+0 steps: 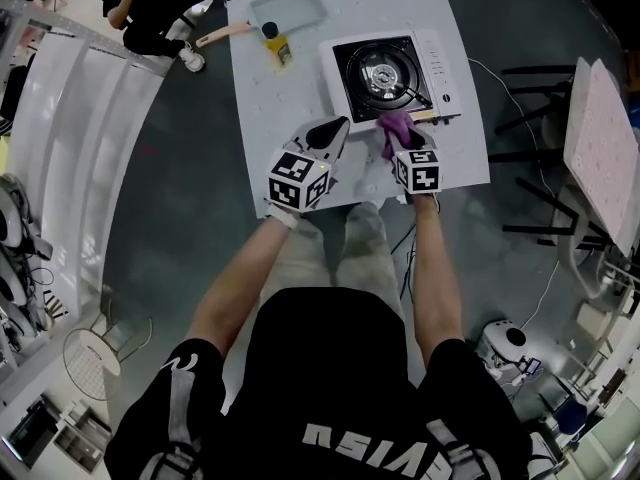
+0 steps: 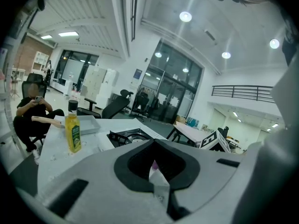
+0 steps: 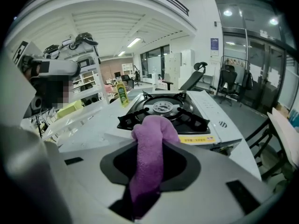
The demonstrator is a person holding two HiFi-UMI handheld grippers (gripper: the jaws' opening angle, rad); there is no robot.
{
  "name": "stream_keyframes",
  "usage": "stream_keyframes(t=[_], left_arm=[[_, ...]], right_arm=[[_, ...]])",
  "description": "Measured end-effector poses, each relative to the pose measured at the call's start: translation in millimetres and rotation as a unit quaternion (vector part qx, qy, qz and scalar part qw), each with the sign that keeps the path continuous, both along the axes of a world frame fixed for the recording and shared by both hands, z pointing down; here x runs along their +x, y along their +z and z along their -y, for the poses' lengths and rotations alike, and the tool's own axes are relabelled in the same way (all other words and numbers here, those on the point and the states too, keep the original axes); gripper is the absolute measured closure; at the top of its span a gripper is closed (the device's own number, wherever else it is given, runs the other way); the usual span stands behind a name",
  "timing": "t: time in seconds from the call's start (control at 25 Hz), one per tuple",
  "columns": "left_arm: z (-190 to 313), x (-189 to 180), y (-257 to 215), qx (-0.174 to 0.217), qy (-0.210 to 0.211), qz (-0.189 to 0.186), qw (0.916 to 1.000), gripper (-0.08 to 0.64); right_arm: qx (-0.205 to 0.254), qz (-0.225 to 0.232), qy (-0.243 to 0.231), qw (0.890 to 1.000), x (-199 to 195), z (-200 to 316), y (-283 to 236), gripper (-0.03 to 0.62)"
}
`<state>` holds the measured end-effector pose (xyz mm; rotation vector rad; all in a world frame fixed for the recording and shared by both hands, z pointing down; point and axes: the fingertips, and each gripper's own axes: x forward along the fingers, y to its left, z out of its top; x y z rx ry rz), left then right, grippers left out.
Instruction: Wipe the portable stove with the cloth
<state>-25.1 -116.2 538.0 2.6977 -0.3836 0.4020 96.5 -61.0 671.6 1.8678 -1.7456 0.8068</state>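
The portable stove (image 1: 438, 63) is white with a black burner and stands at the far right of the white table (image 1: 270, 108). My right gripper (image 1: 403, 140) sits just in front of the stove's near edge, shut on a purple cloth (image 1: 394, 125). In the right gripper view the cloth (image 3: 150, 148) hangs folded between the jaws, with the stove (image 3: 212, 108) right behind it. My left gripper (image 1: 338, 126) is beside it on the left, near the stove's front left corner, jaws together and empty. In the left gripper view (image 2: 154, 143) the stove (image 2: 125, 135) lies just ahead.
A yellow oil bottle (image 1: 277, 46) and a shallow grey tray (image 1: 290, 8) stand at the table's far left. A person (image 1: 150, 8) sits beyond the table's left corner. A chair and a second table (image 1: 600, 148) stand to the right.
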Motion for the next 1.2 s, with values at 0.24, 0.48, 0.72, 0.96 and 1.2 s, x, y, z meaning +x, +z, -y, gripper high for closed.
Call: stream_keyframes(t=[0.24, 0.48, 0.72, 0.96, 1.2], left_arm=[[9.6, -33.9, -2.6, 0.002, -0.010, 0.003, 0.9999, 0.554], [19.7, -65.7, -4.3, 0.006, -0.017, 0.006, 0.9998, 0.554], [32.8, -97.6, -6.9, 0.010, -0.022, 0.004, 0.9997, 0.554], [45.5, -114.8, -17.3, 0.015, -0.021, -0.006, 0.9997, 0.554], [58.2, -116.5, -18.2, 0.017, -0.017, -0.006, 0.9997, 0.554]], right_arm=[[-0.002, 0.007, -0.022, 1.000, -47.3, 12.3, 1.9, 0.480], [-0.002, 0.013, -0.039, 0.999, -90.2, 25.2, 4.9, 0.480], [0.002, 0.010, -0.047, 0.999, -127.5, 37.0, -1.0, 0.480], [-0.006, 0.010, -0.005, 1.000, -141.5, 41.6, -1.4, 0.480], [-0.008, 0.018, 0.039, 0.999, -133.1, 60.1, 1.7, 0.480]])
